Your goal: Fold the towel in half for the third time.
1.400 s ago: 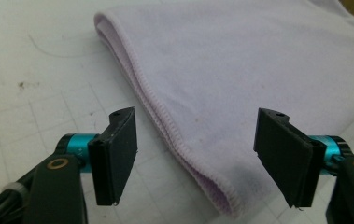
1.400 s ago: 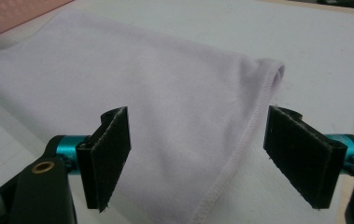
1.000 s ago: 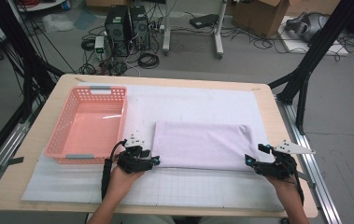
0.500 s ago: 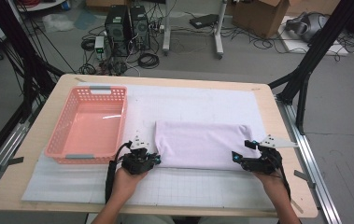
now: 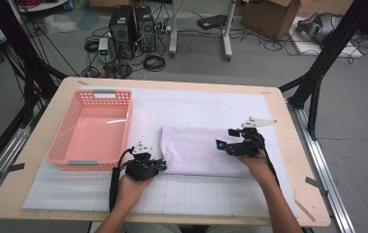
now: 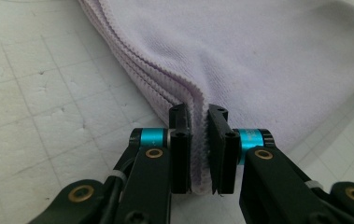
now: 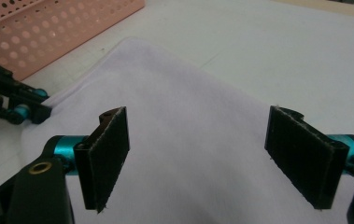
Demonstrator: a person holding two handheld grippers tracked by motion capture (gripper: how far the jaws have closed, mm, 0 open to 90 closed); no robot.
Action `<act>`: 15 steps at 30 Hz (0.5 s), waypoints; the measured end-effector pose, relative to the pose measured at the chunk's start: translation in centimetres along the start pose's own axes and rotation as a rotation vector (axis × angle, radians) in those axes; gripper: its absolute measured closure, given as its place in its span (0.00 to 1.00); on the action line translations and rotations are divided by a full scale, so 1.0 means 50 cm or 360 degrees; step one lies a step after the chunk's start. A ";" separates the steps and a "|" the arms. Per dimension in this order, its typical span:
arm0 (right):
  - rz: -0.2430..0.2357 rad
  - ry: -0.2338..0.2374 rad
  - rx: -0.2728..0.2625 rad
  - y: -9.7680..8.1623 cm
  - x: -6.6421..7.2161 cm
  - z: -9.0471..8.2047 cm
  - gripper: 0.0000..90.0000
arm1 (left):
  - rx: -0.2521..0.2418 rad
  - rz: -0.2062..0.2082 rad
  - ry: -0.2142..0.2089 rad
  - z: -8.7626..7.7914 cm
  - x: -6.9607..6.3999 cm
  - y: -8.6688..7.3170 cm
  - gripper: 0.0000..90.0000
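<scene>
A folded lilac towel (image 5: 196, 150) lies flat on the white gridded mat (image 5: 210, 194) in the middle of the table. My left gripper (image 5: 161, 166) sits at the towel's near left corner. In the left gripper view its jaws (image 6: 198, 112) have just been closing and now pinch the layered towel edge (image 6: 258, 56) between the pads. My right gripper (image 5: 222, 145) hovers over the towel's right half, pointing left. In the right gripper view (image 7: 198, 116) its pads stand wide apart above the towel (image 7: 188, 93), gripping nothing.
A pink plastic basket (image 5: 101, 165) with nothing inside stands on the mat's left part, just left of the towel and close to my left gripper. It also appears in the right gripper view (image 7: 72, 28). The table edge runs close behind both forearms.
My right gripper has moved left from the towel's right edge to above the towel's right half. My left gripper has stayed at the corner and its jaws have closed on the towel edge.
</scene>
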State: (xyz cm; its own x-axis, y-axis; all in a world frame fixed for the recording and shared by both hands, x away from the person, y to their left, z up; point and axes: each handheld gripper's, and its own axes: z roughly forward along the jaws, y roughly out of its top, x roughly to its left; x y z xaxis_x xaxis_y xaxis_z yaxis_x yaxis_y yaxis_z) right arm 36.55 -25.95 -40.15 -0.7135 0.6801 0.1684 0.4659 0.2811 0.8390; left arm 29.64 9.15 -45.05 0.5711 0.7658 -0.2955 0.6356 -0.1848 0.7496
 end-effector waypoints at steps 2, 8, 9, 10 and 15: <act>-0.0029 0.0018 0.0023 0.017 0.005 0.026 0.29 | -0.0001 -0.0009 -0.0009 -0.002 0.002 0.001 0.89; -0.0089 0.0049 0.0132 0.062 0.020 0.105 0.34 | 0.0002 -0.0033 -0.0031 -0.005 0.006 0.001 0.90; -0.0105 0.0055 0.0152 0.069 0.022 0.118 0.34 | 0.0001 -0.0033 -0.0034 -0.005 0.006 0.001 0.90; -0.0115 0.0052 0.0171 0.076 0.024 0.130 0.35 | 0.0001 -0.0032 -0.0033 -0.005 0.006 0.001 0.90; -0.0144 0.0062 0.0241 0.102 0.033 0.191 0.40 | -0.0003 -0.0025 -0.0027 -0.004 0.007 0.000 0.90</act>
State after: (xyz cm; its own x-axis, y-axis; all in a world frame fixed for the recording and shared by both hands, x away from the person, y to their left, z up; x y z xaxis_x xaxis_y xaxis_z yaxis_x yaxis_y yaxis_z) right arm 42.72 -16.94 -40.53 -0.7744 0.6215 0.1185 0.4705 0.4406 0.7645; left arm 29.73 9.53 -45.03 0.5697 0.7582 -0.3171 0.6436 -0.1716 0.7459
